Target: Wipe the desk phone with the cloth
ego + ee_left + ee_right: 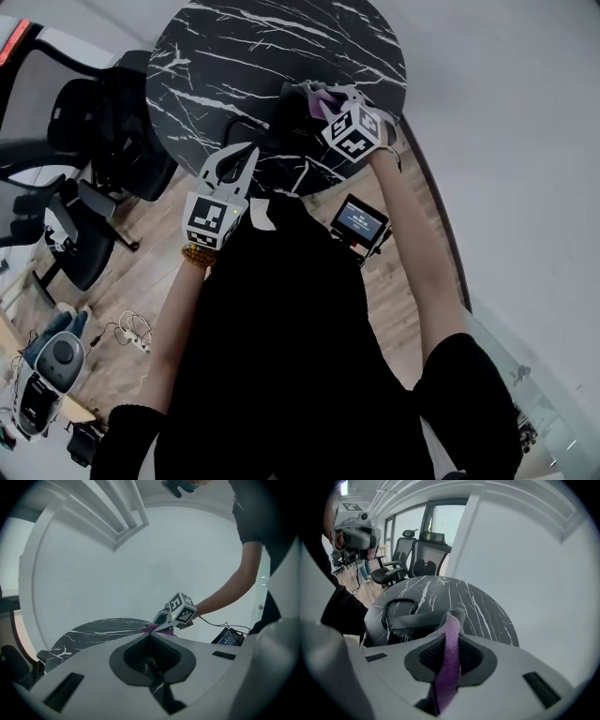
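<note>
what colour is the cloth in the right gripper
The cloth is purple with a greyish tip, clearest in the right gripper view.

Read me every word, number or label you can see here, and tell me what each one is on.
Nothing here can be read as text.
Small screen: lines of light print, too small to read.
Desk phone: a line of white print, too blurred to read.
Left gripper and right gripper: only black-and-white square markers, no words.
</note>
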Tool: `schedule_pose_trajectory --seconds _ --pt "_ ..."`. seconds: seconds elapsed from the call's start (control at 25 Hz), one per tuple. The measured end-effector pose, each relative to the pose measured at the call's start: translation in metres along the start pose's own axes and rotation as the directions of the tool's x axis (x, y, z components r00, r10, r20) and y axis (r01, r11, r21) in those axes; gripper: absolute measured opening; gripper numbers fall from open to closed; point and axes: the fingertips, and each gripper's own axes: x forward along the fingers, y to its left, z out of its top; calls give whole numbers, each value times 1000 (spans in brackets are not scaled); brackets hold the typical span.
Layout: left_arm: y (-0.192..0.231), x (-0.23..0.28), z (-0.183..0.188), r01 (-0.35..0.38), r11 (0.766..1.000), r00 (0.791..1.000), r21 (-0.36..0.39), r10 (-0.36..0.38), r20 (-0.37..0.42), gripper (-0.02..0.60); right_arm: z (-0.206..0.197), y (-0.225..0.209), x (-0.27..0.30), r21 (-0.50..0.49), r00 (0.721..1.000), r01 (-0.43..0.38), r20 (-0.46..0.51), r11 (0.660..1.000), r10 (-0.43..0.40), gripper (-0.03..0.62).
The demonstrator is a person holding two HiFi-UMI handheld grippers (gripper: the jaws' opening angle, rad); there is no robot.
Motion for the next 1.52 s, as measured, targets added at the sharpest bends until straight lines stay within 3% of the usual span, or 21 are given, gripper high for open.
schedule_pose_trajectory --seconds 0.48,0.68,1.0,1.32,1.52 --pt "0 5 0 6 1000 1000 -4 -6 -8 12 -24 6 29 -50 996 -5 -93 999 1 63" --pt "-2 8 -2 9 1000 1000 -9 -9 -7 12 -24 12 32 -114 994 -4 -112 993 -9 63" --pt "-8 16 -3 23 1000 1000 -13 -23 -6 12 -26 16 36 -53 988 -56 -146 997 48 60" --pt "-6 18 2 21 1000 1000 -14 -21 5 12 -27 24 38 -114 953 -107 -294 988 70 55" --pt "-4 17 3 14 1000 1000 -17 -14 9 12 -27 28 39 -104 940 -142 -325 984 102 55"
